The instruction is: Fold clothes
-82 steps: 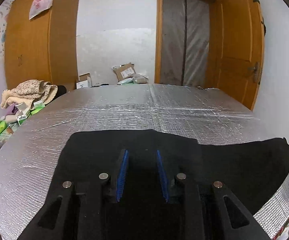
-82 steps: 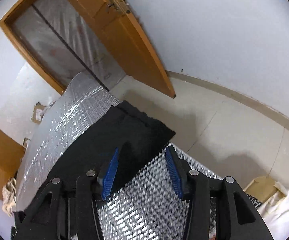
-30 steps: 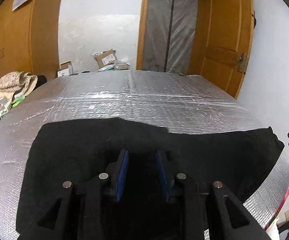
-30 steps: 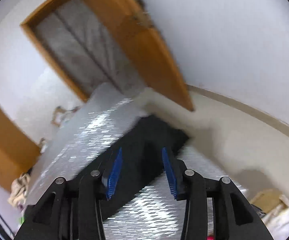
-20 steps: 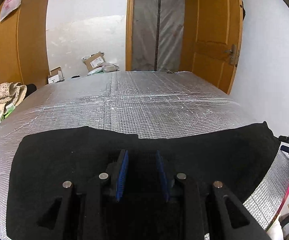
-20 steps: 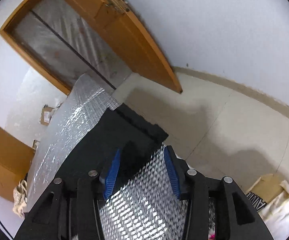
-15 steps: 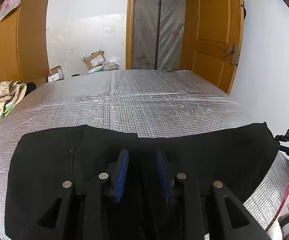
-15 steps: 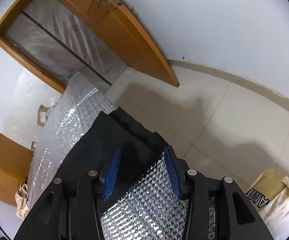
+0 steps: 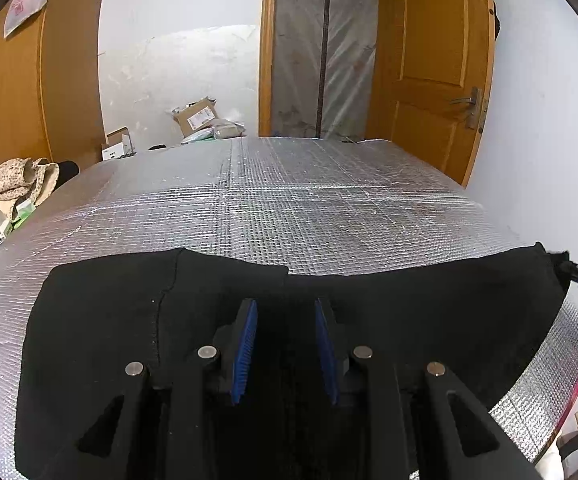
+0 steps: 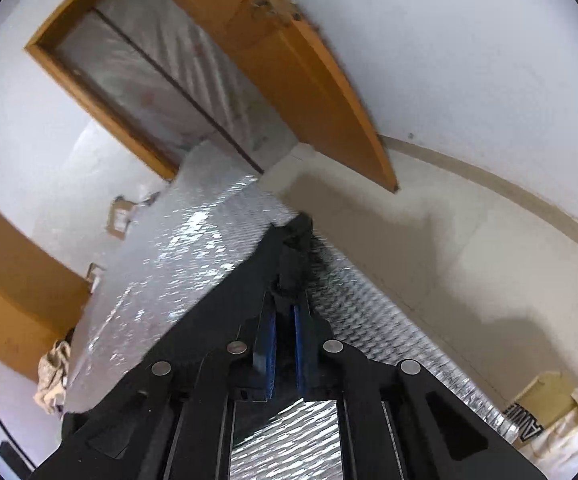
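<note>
I am keeping the left gripper (image 9: pixel 285 340) low over the black garment (image 9: pixel 409 312), its jaws standing about halfway apart with dark cloth lying between them; whether the pads press on it I cannot tell. The garment is lying spread across the near edge of the foil-covered desk (image 9: pixel 309 208). On my right, the right gripper (image 10: pixel 283 344) is closing its jaws on the garment's far corner (image 10: pixel 297 232) at the desk's edge.
</note>
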